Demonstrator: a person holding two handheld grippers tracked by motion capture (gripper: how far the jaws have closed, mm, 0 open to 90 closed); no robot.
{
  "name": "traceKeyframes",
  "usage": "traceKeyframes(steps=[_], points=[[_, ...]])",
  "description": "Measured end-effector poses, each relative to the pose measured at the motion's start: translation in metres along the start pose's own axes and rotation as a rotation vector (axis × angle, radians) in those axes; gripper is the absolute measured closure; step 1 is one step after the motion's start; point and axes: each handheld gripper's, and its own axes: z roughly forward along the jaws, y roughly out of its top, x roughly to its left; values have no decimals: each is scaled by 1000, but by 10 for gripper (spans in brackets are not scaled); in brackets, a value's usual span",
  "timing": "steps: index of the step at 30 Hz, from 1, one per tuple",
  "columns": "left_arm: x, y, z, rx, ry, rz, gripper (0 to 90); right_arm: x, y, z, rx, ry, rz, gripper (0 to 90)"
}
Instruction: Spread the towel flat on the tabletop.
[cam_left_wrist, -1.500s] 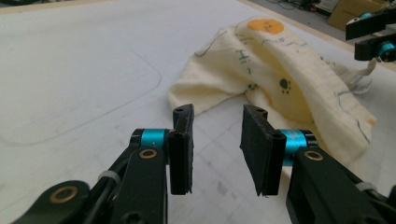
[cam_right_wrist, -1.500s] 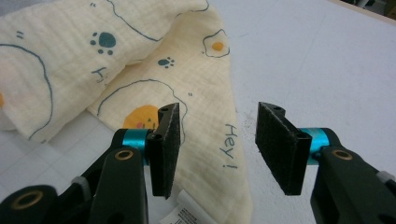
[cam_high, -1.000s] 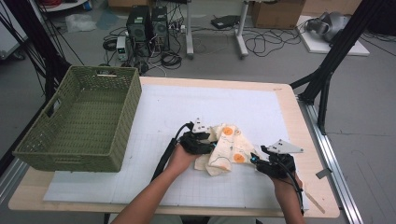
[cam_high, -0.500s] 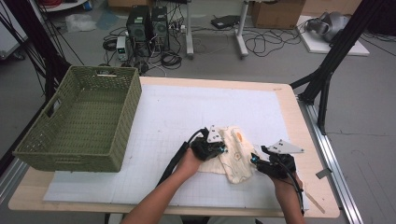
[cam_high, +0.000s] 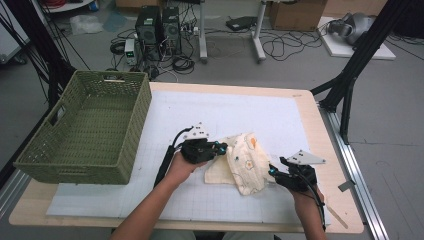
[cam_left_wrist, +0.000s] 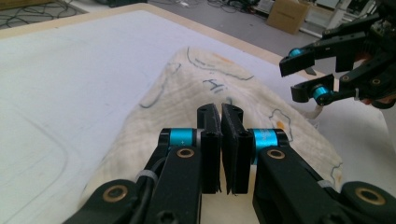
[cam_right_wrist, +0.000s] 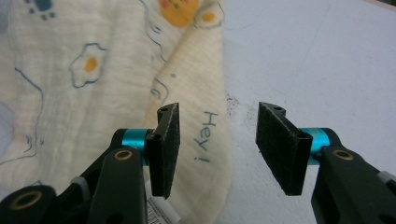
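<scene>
A: High view, for reference: the cloth (cam_high: 243, 162) is seen lying rumpled on the worktop (cam_high: 210, 115) toward its front right corner, between the two grippers. How is the fold to be carried out cleanly?

B: The left gripper (cam_high: 221, 148) has just been closing; its fingers (cam_left_wrist: 208, 140) are pressed together, and whether a layer of fabric is nipped between them cannot be told from the left gripper view. A light upward tug should be given first, so that the hold is confirmed.

A: And the right gripper (cam_high: 272, 171)?

B: Its fingers (cam_right_wrist: 167, 140) are spread, one over the cloth's edge, the other over bare mat; nothing is pinched. The near edge should be pinned or pinched before the left side is drawn across, otherwise the whole cloth is likely to be dragged. The basket (cam_high: 60, 150) at the left edge is left out of this step.
</scene>
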Motion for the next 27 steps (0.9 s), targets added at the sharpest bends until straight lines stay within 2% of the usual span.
traceKeyframes(steps=[1, 3, 5, 6, 7, 8, 9, 10, 11, 15, 16, 17, 18, 19, 20, 21, 22, 24, 25, 27], points=[[4, -1, -6, -4, 30, -10, 858, 1, 0, 2, -2, 19, 1, 488], [6, -1, -8, 0, 44, -17, 858, 5, 0, 8, 8, 58, -9, 484], [7, -3, -10, 8, 55, -20, 860, 12, 1, 15, 47, 62, -48, 488], [7, -3, -10, 11, 57, -16, 863, 12, 1, 15, 47, 62, -48, 488], [8, -2, -12, 7, 89, -17, 867, 16, 3, 19, 65, 60, -73, 490], [8, -2, -12, 7, 89, -17, 869, 17, 3, 20, 66, 62, -76, 491], [13, -2, -17, 20, 162, -26, 870, 17, 4, 21, 65, 62, -78, 498], [13, -2, -17, 20, 162, -26, 872, 18, 3, 21, 71, 64, -78, 499], [17, -3, -20, 23, 194, -32, 872, 18, 3, 21, 71, 64, -78, 499], [36, -5, -42, -23, 313, -83, 874, 17, -1, 26, 108, 71, -82, 505], [40, -5, -47, -29, 337, -98, 876, 16, -4, 31, 126, 87, -65, 525], [48, -6, -55, -12, 385, -116, 876, 16, -4, 31, 119, 98, -55, 565], [51, -7, -58, -14, 409, -127, 876, 16, -4, 31, 126, 119, -48, 634], [51, -7, -58, -14, 409, -127, 876, 16, -3, 31, 130, 141, -55, 723], [53, -7, -60, -12, 430, -134, 876, 17, -2, 31, 134, 158, -66, 797], [55, -8, -62, -8, 456, -131, 876, 17, -2, 31, 134, 158, -66, 797], [56, -9, -63, -1, 471, -127, 876, 23, 0, 30, 153, 152, -108, 859], [58, -10, -64, 10, 500, -114, 875, 26, 3, 27, 167, 117, -153, 868], [60, -10, -65, 8, 535, -104, 875, 26, 4, 25, 164, 105, -156, 869], [61, -10, -65, 3, 550, -101, 875, 24, 4, 21, 152, 86, -152, 869]])
